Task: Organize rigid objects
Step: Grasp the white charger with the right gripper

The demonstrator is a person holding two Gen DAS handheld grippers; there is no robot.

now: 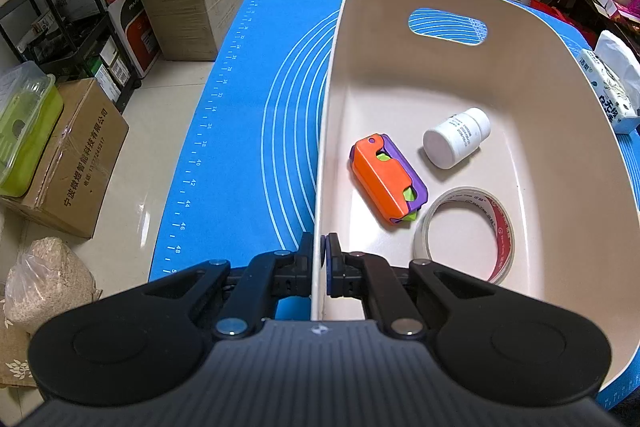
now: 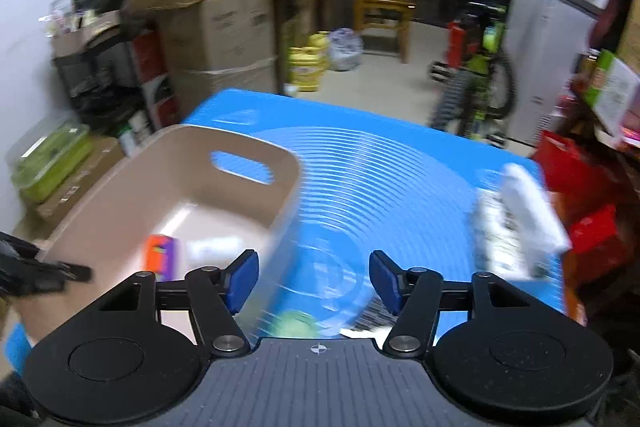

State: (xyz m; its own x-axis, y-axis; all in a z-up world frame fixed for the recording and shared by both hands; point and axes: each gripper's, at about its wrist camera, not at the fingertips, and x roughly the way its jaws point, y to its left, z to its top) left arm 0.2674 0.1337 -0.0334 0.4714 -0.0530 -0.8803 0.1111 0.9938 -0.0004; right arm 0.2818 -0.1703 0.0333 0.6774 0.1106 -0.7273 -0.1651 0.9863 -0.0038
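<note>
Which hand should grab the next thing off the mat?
Right. Its tongs are open and empty above the blue mat. The left tongs are shut on the bin's rim, steadying it.

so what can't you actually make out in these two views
- Right wrist view: motion blur smears everything. A green thing between the right gripper and its body cannot be identified.
- Right wrist view: the bin contents are colour smudges only.
- Left wrist view: the near side of the tape roll is hidden behind the left gripper.
- Left wrist view: the print on the white bottle is too small to read.
- Left wrist view: the tissue pack is cut off by the right edge.
</note>
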